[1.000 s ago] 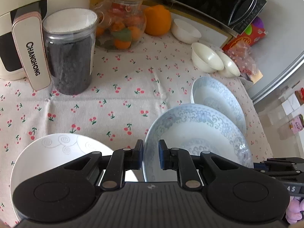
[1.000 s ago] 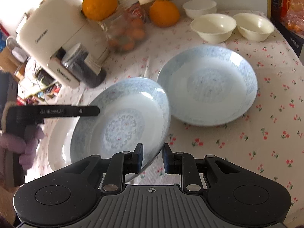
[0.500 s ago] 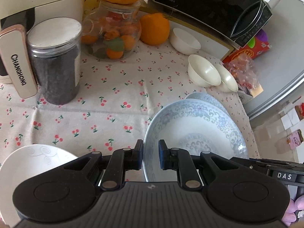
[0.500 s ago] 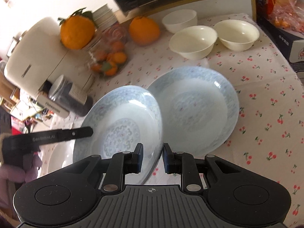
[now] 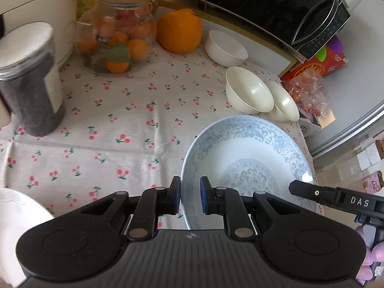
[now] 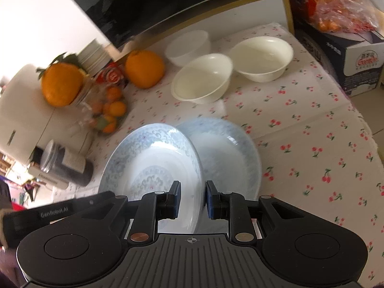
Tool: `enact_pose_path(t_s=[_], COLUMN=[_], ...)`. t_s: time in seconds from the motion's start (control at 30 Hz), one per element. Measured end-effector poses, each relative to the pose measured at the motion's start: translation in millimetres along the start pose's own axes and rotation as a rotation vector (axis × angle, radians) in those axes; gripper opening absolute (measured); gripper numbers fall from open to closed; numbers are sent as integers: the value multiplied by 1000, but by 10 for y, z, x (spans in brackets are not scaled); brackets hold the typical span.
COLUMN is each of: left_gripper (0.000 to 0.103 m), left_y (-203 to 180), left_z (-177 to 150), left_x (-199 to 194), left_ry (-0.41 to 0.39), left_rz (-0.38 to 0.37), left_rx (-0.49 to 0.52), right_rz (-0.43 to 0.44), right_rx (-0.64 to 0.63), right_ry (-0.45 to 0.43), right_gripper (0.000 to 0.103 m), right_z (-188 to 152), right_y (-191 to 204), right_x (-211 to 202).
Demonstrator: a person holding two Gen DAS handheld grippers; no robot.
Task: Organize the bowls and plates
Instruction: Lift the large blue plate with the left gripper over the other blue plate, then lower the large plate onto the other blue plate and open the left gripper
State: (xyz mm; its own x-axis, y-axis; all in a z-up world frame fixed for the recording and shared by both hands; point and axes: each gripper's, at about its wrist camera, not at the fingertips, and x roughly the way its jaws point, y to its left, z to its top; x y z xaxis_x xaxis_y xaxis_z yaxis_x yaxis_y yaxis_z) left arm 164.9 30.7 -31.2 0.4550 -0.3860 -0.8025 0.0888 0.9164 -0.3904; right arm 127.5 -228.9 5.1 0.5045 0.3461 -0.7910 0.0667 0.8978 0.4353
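Both grippers hold one blue-patterned plate (image 5: 247, 163) by opposite rims. My left gripper (image 5: 190, 198) is shut on its left rim; my right gripper (image 6: 190, 200) is shut on its right rim (image 6: 153, 163). The plate hangs tilted over a second blue-patterned plate (image 6: 230, 153) that lies on the cherry-print tablecloth (image 6: 312, 129); the held plate hides it in the left wrist view. Three white bowls (image 5: 248, 93) (image 5: 284, 103) (image 5: 225, 48) sit behind, also in the right wrist view (image 6: 204, 79) (image 6: 262, 57) (image 6: 189, 45). A white plate (image 5: 14, 218) lies at the near left.
A dark jar (image 5: 28, 76) with a white lid, a glass jar of small oranges (image 5: 117, 38), a large orange (image 5: 180, 31), a cream appliance (image 6: 21, 110) and a black microwave (image 5: 264, 7) line the back. A red box and bagged goods (image 5: 309, 81) sit at the right edge.
Both grippers have carried the blue plate to the right, from beside the second blue plate to over it. The white plate has slid towards the left edge of the left wrist view.
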Motion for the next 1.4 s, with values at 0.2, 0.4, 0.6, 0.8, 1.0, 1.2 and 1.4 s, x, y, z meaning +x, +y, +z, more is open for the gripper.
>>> enact_pose_path(t_s=[0.2,0.4,0.6,0.8,1.0,1.2,1.4], left_gripper=[15,15,15,15,15,15,15], left_y=[-162,-259,-345,-415,-476,-550,-556], left_z=[19,19,3,-21,-45,-84,-94], left_x=[150,259,305,344,375,403,405], left_ry=[13,22,18,15,7,-5,-7], left_rz=[26,52,97,130,160,203,213], left_rx=[15,32,69,92,138,196,215], right_rz=[-41,-68,-77,-106,-123,-170,-205], right_rx=[38,55,53,22,0,-69,-102], right_ry=[2,-9,-20,-29,-33,-57,-34], right_gripper=[22,22,22,22,22,22,22], right_z=[94,141,178,179,170,160,116], right_y=[-170,-266,-285,-250,-245,-169,-141], right_x=[92,123,137,168,195,195,255])
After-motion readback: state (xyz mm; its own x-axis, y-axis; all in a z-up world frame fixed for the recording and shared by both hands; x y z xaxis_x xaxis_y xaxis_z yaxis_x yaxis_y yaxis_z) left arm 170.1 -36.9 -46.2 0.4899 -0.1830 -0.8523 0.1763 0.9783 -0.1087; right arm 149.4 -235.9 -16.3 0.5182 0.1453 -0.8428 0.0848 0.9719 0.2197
